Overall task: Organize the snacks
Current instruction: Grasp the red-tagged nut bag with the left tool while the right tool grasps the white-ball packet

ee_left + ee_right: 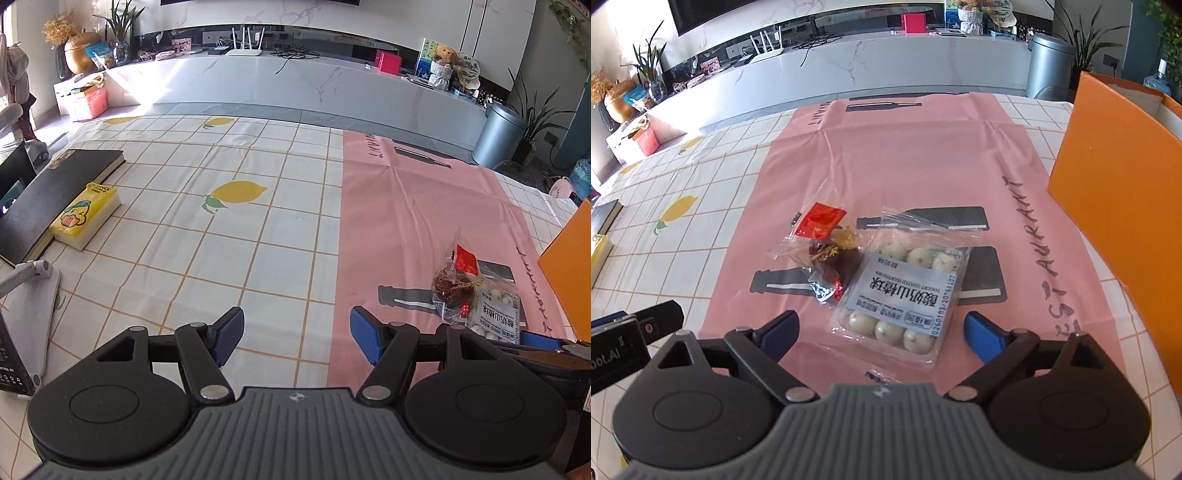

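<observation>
Tongs first, from the left wrist view: our left tongs (296,334) stand wide apart, grasping nothing and touching nothing, hovering over the bench (258,229) where the checked cloth meets the pink mat (417,206). Off toward the bench's right edge we see two snacks lying on that mat: a clear bag of dark sweets (455,280) and, touching it, a tray of white coated balls (496,314). An orange box (565,266) rises just beyond them at the right edge. A black book (55,195) and a yellow tissue pack (85,216) sit near the left edge, well apart from the snacks.

From the right wrist view, our right tongs (882,332) are likewise spread wide and empty. The tray of white coated balls (905,291) lies between the two fingers' line, just ahead of them, not yet gripped; we cannot tell whether a finger brushes its wrapper. The bag of dark sweets (827,251) overlaps the tray's left side.

We judge the task barely begun: both snacks are loose on the mat, and we cannot see inside the orange box (1115,177), so whatever it holds is unknown to us.
</observation>
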Available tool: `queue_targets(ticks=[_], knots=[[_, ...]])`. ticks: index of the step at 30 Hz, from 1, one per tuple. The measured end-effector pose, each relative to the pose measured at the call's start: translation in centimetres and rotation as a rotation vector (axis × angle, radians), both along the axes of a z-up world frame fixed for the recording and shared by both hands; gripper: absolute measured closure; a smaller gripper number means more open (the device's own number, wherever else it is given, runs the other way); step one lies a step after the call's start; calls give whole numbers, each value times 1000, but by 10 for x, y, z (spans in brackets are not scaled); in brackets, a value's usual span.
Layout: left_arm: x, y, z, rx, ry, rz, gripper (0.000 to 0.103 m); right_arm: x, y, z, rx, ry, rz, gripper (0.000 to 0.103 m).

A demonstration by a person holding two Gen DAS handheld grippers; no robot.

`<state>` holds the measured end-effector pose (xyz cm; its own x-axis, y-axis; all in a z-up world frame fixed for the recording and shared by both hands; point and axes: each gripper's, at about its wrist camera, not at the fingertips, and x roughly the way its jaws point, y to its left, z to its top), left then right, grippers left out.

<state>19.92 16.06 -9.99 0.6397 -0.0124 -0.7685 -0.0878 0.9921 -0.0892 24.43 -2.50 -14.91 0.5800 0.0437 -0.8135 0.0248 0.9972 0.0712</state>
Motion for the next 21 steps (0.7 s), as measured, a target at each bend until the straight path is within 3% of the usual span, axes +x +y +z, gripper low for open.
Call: queue_targets(ticks=[14, 21], knots=[[8, -30, -5, -18, -14, -105, 22, -10, -63, -4, -68, -22, -16, 14], [14, -36, -3, -77, -21, -131, 22, -7, -72, 5, 16, -83, 25, 18]])
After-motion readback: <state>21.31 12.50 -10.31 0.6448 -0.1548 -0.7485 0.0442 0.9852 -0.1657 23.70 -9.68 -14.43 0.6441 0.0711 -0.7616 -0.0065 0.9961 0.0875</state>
